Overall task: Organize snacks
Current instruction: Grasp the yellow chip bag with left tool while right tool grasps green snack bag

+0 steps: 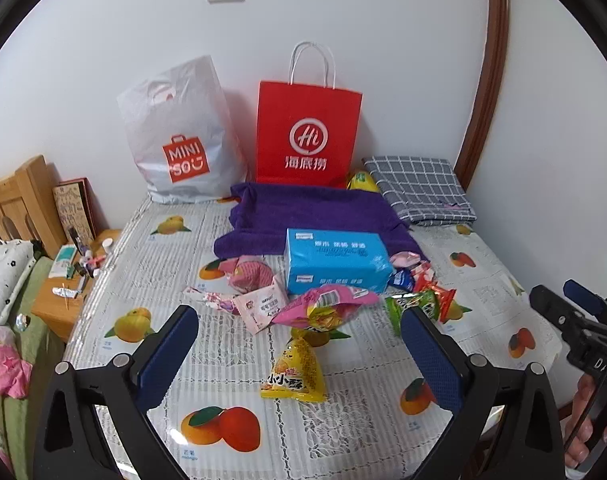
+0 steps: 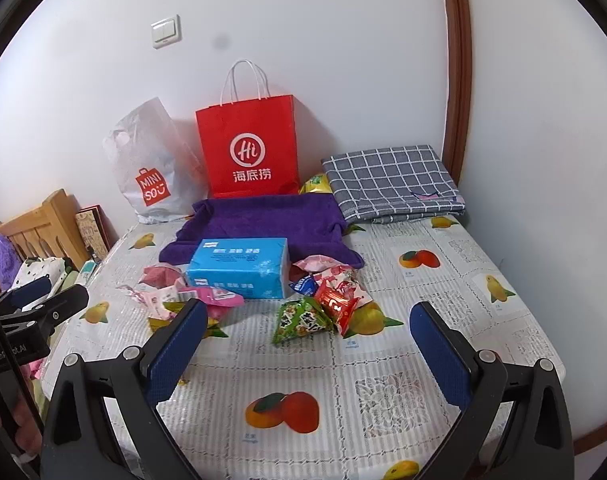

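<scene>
Snack packets lie scattered mid-table in front of a blue tissue pack [image 1: 335,260] [image 2: 239,266]. A yellow triangular packet [image 1: 297,368] lies nearest, between the open jaws of my left gripper [image 1: 299,344]. A pink bag [image 1: 327,306], a pink sachet [image 1: 259,304], a green packet [image 1: 413,306] [image 2: 301,318] and a red packet [image 2: 337,304] lie around it. My right gripper [image 2: 307,340] is open and empty, just short of the green packet. A red paper bag [image 1: 307,136] [image 2: 249,148] and a white Miniso bag [image 1: 179,140] [image 2: 149,168] stand against the wall.
A purple towel [image 1: 311,216] [image 2: 263,224] lies behind the tissue pack, a folded grey checked cloth [image 1: 419,190] [image 2: 391,180] at the back right. A wooden side table [image 1: 69,280] with small items and a bed stand to the left. The table [image 2: 403,360] has a fruit-print cover.
</scene>
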Tool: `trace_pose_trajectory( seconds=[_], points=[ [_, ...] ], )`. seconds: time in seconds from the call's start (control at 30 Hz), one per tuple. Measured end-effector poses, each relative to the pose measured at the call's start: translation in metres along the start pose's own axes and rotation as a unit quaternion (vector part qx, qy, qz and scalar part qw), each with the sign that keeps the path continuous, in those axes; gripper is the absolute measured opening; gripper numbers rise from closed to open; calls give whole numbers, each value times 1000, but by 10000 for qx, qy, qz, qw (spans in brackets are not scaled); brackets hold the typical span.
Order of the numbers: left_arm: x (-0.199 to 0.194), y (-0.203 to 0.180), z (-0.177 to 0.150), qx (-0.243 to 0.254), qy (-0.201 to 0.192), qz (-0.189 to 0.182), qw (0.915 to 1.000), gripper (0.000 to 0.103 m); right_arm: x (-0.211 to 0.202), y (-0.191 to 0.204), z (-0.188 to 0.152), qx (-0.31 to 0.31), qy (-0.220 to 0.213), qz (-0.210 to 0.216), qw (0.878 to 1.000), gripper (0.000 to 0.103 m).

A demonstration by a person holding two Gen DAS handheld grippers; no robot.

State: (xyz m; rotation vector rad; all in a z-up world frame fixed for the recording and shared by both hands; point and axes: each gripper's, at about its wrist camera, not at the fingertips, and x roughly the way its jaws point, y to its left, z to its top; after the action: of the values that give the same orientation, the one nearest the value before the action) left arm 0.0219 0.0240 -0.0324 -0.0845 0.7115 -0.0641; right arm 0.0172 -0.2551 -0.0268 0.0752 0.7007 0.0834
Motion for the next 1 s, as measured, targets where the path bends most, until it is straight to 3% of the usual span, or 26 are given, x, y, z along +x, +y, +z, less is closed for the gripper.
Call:
trace_pose_trajectory(
  seconds=[0.57, 0.73, 0.83, 0.9, 1.0],
  points=[
    [105, 13, -44, 4, 1118, 24, 9937, 100, 88, -18, -26, 105, 458, 1, 9989, 95],
    [133, 12, -60, 119, 1470, 56, 9891, 89, 115, -20, -36, 218, 657, 115, 9975, 92],
    [141, 14, -64, 94, 1531, -67, 9881, 78, 128, -18, -42, 219, 767, 184, 9966, 91],
    [143, 16, -65, 95, 1498, -176, 9885, 59, 136, -14, -44, 158, 844, 186, 9961, 91],
    [146, 20, -63, 90, 1419, -233, 9896, 54, 148, -8, -47, 61, 907, 210, 9956, 91]
  ],
)
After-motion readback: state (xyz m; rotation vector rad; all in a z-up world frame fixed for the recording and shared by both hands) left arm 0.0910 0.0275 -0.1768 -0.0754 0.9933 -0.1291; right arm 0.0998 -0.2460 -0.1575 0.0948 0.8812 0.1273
